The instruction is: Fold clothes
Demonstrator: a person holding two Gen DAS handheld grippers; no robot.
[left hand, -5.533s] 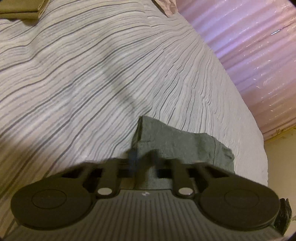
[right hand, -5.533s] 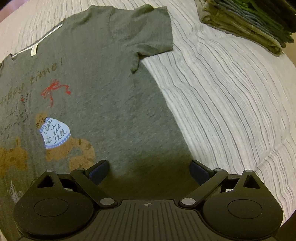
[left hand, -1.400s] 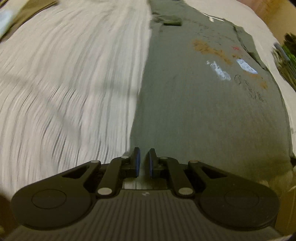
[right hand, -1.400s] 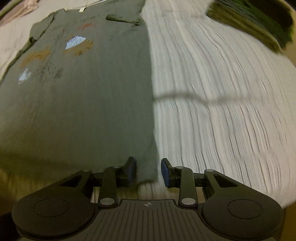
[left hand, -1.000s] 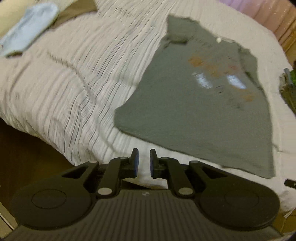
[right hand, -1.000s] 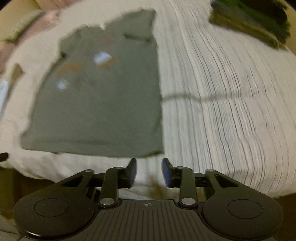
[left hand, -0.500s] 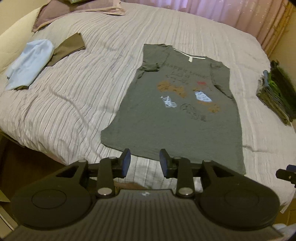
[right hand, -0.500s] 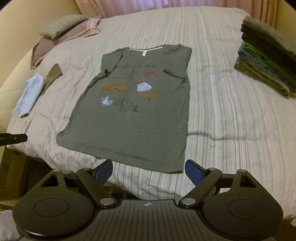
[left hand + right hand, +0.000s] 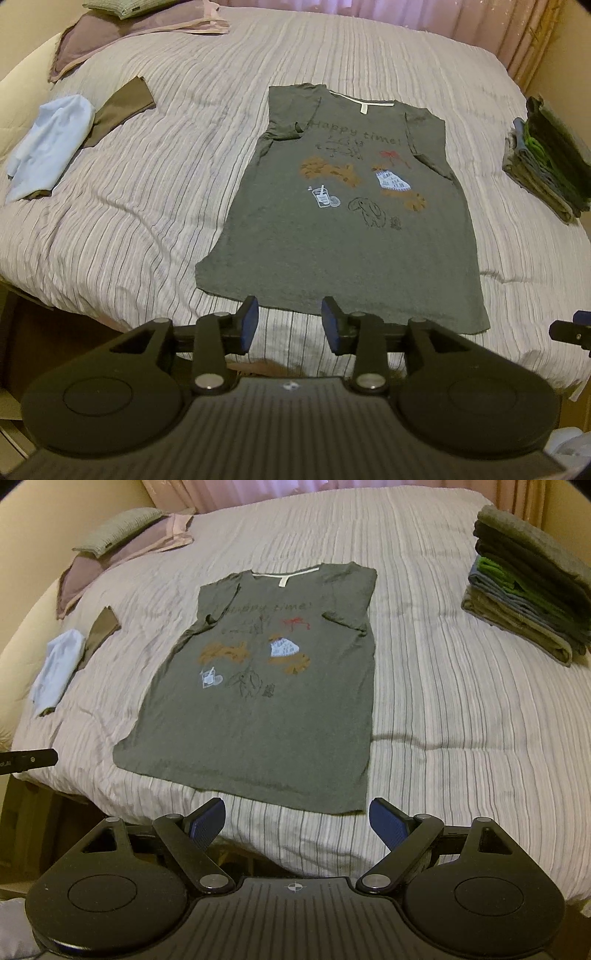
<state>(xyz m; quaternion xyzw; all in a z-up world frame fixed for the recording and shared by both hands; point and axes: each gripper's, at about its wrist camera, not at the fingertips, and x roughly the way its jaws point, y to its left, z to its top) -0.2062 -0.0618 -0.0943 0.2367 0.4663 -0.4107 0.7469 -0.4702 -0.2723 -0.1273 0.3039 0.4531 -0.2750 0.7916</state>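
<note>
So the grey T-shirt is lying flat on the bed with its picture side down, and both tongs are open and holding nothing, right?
Not quite: the grey T-shirt lies picture side up; the left wrist view shows its "Happy time!" print. The rest holds: left tongs and right tongs are open, holding nothing.

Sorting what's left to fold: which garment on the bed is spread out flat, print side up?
The grey "Happy time!" T-shirt in the middle; the light blue cloth lies crumpled at the left and the stack of folded clothes sits at the right.

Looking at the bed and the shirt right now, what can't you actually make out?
- Stack of folded clothes: left wrist view, cut off by the right edge.
- Grey T-shirt: its back, hidden against the bed.
- Blue cloth: garment type unclear, bunched.
- Right gripper: left wrist view, only a tip shows.
</note>
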